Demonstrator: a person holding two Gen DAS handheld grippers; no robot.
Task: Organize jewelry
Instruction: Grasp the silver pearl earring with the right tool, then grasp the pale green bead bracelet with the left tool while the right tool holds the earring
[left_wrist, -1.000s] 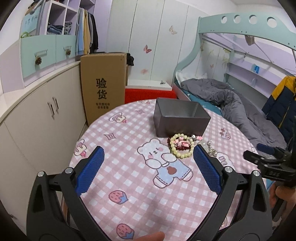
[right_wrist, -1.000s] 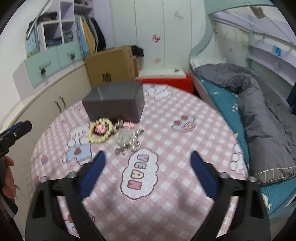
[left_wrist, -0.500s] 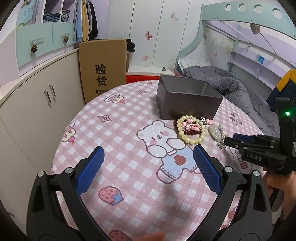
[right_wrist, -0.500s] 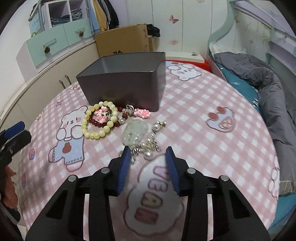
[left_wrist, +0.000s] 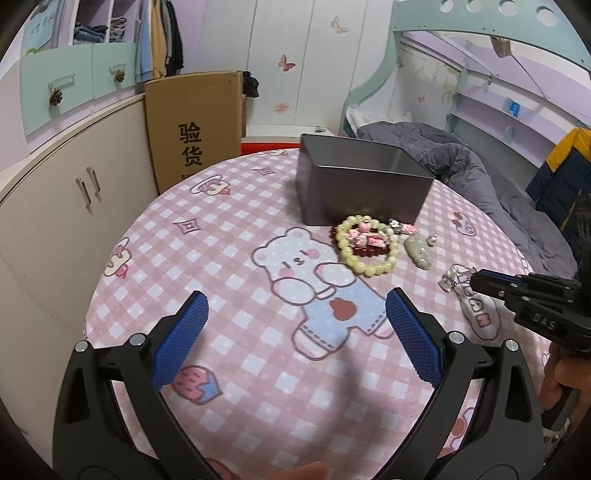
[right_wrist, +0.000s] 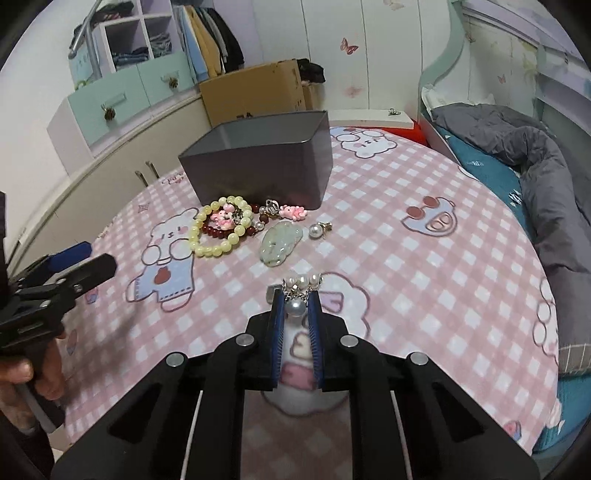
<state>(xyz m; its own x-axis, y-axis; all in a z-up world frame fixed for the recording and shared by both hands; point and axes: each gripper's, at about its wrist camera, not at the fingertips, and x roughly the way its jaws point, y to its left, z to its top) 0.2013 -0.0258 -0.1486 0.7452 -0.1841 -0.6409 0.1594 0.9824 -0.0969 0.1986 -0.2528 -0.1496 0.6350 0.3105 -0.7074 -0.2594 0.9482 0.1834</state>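
Since the earlier frames, the right gripper has come down toward the pink checked table and its blue fingers have just been closing; they now pinch a pearl-and-silver piece, one large pearl caught between the pads and smaller pearls and a metal link showing just past the tips. In the left wrist view the same gripper enters from the right with that silvery piece at its tip, low over the cloth. Left gripper: fingers spread wide with nothing between them, held over the printed bear on the tablecloth. Remaining jewelry lies on the table just in front of the open grey box: a pale yellow bead bracelet overlapping a dark red bead bracelet with small pink charms inside the ring; a pink charm close to the box wall; a pale green jade pendant just beside the bracelets; and a single pearl pendant near the jade. Whether the box holds anything cannot be told. Background: a cardboard carton against the cabinets and a bed with a grey quilt.
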